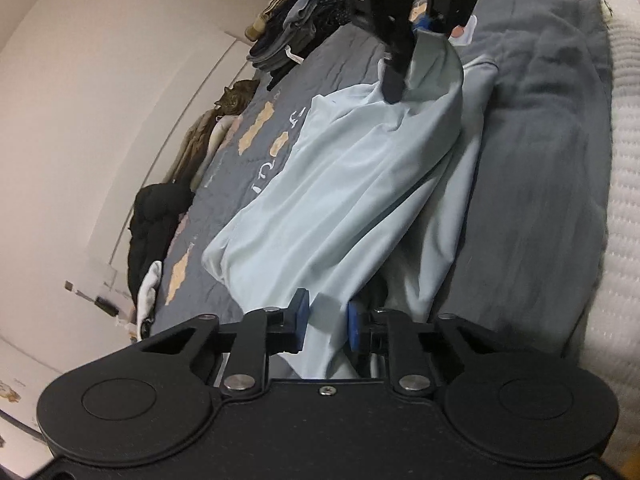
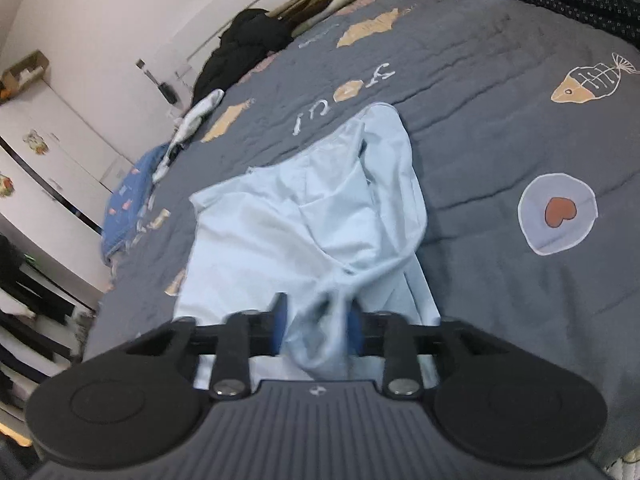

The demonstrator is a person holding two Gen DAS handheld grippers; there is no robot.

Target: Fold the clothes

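Both my grippers pinch the pale blue garment (image 2: 304, 216): left gripper (image 1: 326, 322) has its blue pads clamped on a fold of thin smooth fabric, right gripper (image 2: 316, 320) pinches a bunched wad. The cloth is soft, creased, draped in long folds, partly lifted off the grey quilted bedspread (image 2: 480, 128) with its fish-bone and heart appliqués. In the left wrist view the garment's long axis runs from my left gripper straight to my right one, near the fuzzy grey blanket (image 1: 540, 160)

Shirt (image 2: 304, 216) is thin smooth pale-blue cloth, bedspread (image 2: 480, 128) a matt quilted grey fabric, claws (image 1: 326, 322) matt black plastic.
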